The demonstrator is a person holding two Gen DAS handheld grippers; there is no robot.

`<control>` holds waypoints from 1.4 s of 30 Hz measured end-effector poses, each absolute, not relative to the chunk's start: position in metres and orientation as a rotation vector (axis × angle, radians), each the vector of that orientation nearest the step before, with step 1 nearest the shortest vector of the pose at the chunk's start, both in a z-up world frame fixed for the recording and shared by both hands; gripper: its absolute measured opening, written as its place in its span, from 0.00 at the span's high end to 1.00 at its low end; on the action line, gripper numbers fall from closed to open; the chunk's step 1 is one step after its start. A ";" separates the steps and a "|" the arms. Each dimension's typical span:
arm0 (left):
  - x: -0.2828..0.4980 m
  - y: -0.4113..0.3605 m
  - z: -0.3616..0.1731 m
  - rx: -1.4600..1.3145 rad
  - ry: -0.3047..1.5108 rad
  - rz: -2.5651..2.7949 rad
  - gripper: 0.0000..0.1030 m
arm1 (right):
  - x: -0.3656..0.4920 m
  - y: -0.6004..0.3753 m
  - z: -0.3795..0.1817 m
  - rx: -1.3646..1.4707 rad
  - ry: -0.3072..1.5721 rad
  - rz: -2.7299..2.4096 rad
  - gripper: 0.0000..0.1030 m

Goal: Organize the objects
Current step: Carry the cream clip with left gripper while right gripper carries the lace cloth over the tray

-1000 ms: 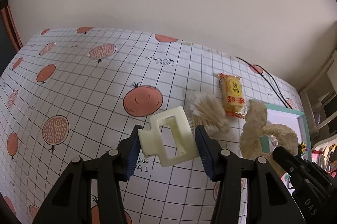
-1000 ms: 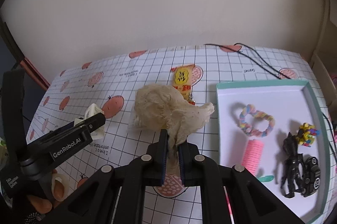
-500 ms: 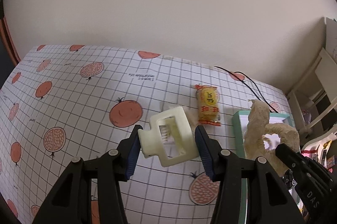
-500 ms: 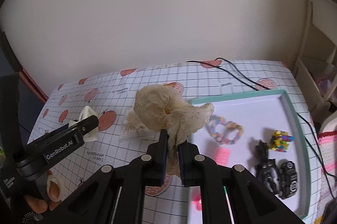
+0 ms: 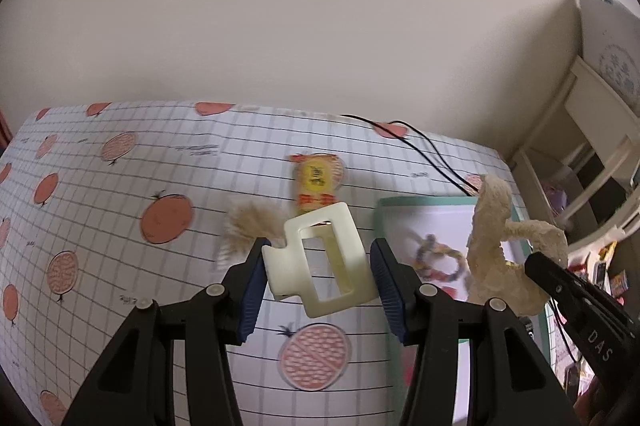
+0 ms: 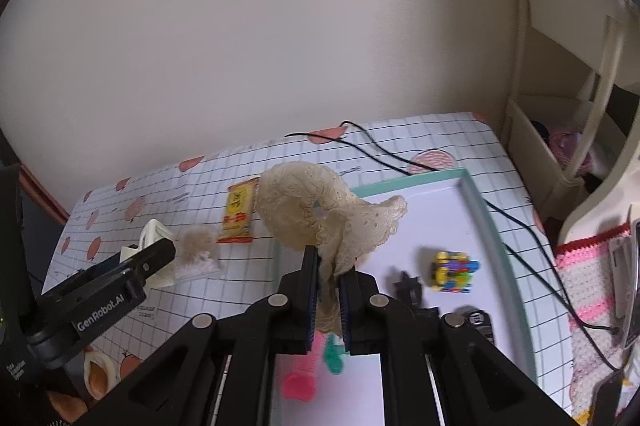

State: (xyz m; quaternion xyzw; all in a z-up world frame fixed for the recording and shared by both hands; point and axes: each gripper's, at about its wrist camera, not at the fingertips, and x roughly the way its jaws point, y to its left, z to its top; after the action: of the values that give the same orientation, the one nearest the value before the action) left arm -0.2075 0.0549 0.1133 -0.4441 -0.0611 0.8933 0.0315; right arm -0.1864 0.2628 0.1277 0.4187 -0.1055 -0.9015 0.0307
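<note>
Cream wall rises behind a table (image 5: 120, 226) covered with a white grid-pattern cloth printed with oranges and pomegranate halves; small lines of print on the cloth are too blurred to read. At the right end of the table lies a tray (image 6: 480, 202) with a mint-green rim and white floor.

The left gripper (image 5: 318, 276) holds its blue-padded jaws clenched on a cream plastic hair claw clip (image 5: 320, 262), lifted above the cloth just left of the tray's near corner. Its black body reads "GenRobot.AI" in the right wrist view. Beyond the clip on the cloth lie a small bag of tan cotton swabs (image 5: 248, 226) and a yellow-and-red snack packet (image 5: 316, 186); its label is not legible.

The right gripper (image 6: 329, 280) has its jaws closed tight on a cream lace scrunchie (image 6: 316, 210), which hangs over the left part of the tray. Letters "DAS" show on this gripper's finger in the left wrist view.

Inside the tray rest a multicoloured rope ring (image 5: 436, 258), a colourful block toy (image 6: 454, 272), a black figure (image 6: 408, 286), a dark toy car (image 6: 478, 320), a pink hair roller (image 6: 300, 382) and a green piece (image 6: 334, 354). A black cable (image 6: 380, 154) runs across the far side of the table.
</note>
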 end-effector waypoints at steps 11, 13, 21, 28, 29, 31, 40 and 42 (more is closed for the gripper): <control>-0.206 0.111 0.108 -1.335 -0.122 2.652 0.49 | -0.179 0.303 0.127 1.288 -0.393 -2.837 0.90; -0.206 0.122 0.106 -1.329 -0.115 2.627 0.49 | -0.178 0.308 0.127 1.289 -0.398 -2.849 0.90; -0.207 0.153 0.095 -1.337 -0.059 2.567 0.49 | -0.179 0.324 0.120 1.298 -0.433 -2.864 0.90; -0.206 0.170 0.082 -1.369 -0.031 2.529 0.49 | -0.182 0.330 0.105 1.350 -0.446 -2.846 0.90; -0.207 0.171 0.080 -1.374 -0.028 2.524 0.49 | -0.183 0.331 0.102 1.359 -0.449 -2.842 0.90; -0.208 0.173 0.075 -1.390 -0.021 2.512 0.49 | -0.184 0.331 0.098 1.373 -0.451 -2.835 0.90; -0.211 0.179 0.061 -1.426 -0.007 2.479 0.49 | -0.188 0.332 0.083 1.445 -0.452 -2.803 0.90; -0.211 0.180 0.058 -1.432 -0.004 2.473 0.48 | -0.189 0.332 0.079 1.463 -0.452 -2.796 0.90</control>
State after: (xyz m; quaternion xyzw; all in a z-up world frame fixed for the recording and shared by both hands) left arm -0.2114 0.1803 0.0585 -0.4961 -0.0014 0.8567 0.1415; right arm -0.1889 0.3322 0.0793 0.4587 -0.1416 -0.8769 -0.0233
